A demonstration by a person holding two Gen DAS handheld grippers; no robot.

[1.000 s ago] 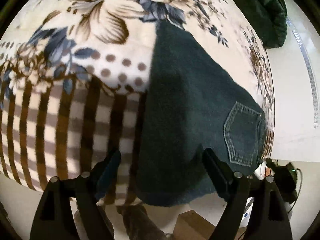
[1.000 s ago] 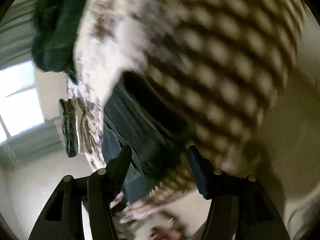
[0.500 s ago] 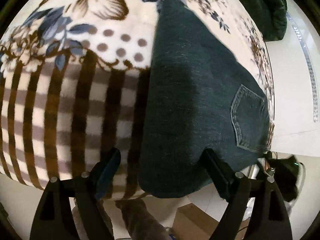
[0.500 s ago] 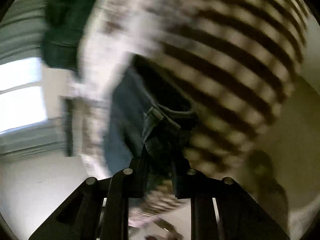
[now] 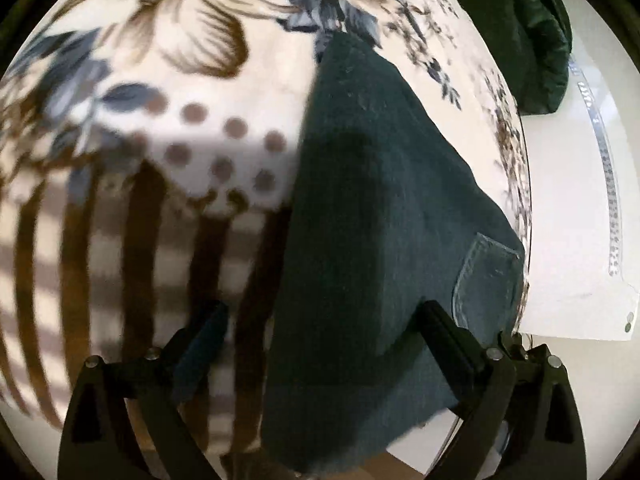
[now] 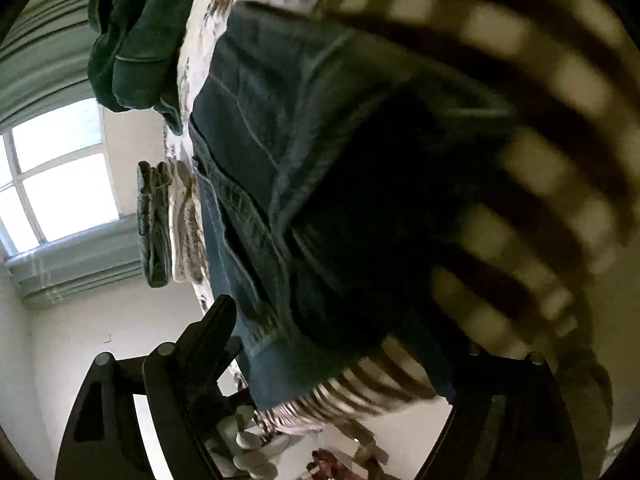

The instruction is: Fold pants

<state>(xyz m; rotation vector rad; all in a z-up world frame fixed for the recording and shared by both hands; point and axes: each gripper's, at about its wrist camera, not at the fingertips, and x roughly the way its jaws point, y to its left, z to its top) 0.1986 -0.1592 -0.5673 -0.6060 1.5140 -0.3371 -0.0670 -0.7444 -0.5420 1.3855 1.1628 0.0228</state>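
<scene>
Nearest, left gripper (image 5: pixel 320 320): both black fingers spread wide, hovering over the near edge of the bed; one finger sits over the striped part of the blanket, the other over dark cloth near a back pocket (image 5: pixel 486 280). Nothing is pinched between them.

Right gripper (image 6: pixel 332 344): left finger (image 6: pixel 208 340) plainly visible and set far out to the side; the opposite finger is mostly hidden behind cloth and blur. Jaws stand apart, with the bunched waistband end of the jeans between and above them; contact with the cloth cannot be told.

Dark blue-green jeans (image 5: pixel 360 220): lying flat on the blanket, folded lengthwise into one long panel, waist end toward the near edge and overhanging it slightly, legs running away toward the far side.

Fleece blanket (image 5: pixel 180 80): cream ground, brown stripes at the near edge, a dotted band, then large brown and blue flowers farther off.

Dark green garment (image 5: pixel 520 32): heaped at the far edge of the bed, apart from the jeans.

Window (image 6: pixel 52 184): bright, in the background of the right wrist view.
</scene>
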